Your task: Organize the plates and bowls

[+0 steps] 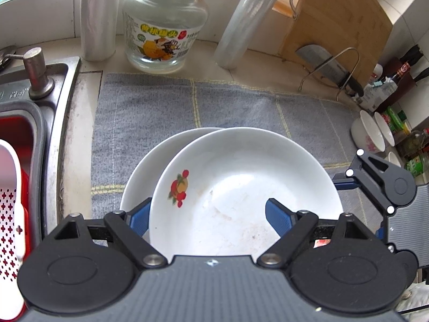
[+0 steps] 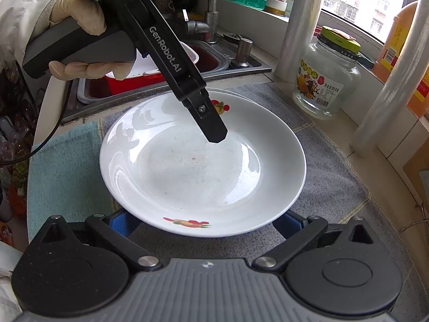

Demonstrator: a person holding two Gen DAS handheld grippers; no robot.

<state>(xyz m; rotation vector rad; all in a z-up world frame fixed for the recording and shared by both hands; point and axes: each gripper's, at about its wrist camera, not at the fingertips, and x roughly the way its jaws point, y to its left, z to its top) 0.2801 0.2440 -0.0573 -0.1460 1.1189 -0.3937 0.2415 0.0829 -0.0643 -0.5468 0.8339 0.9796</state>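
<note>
Stacking in hand on a kitchen counter: a white top plate, painted with small red and orange fruit, lies on a lower plate, pushed off centre so that the lower rim shows as a crescent on the far left. Both rest on a grey checked cloth to the right of the sink, with white bowls waiting at the cloth's far right edge. The left gripper, carried by a gloved hand, points steeply down with its jaws partly open. One blue pad sits outside the top plate's near-left rim and the other over the plate's well; the gap is too wide for a pinch and it appears to hold nothing. The right gripper is spread wide at the plate's right edge, its pads tucked beneath the rim and clasping nothing. The job looks to be at the squaring-up stage. The next move probably calls for easing the top plate to the far left until the rims match, with a light touch, since glazed china slides readily. The plate's glossy well bears faint brownish specks and smears
</note>
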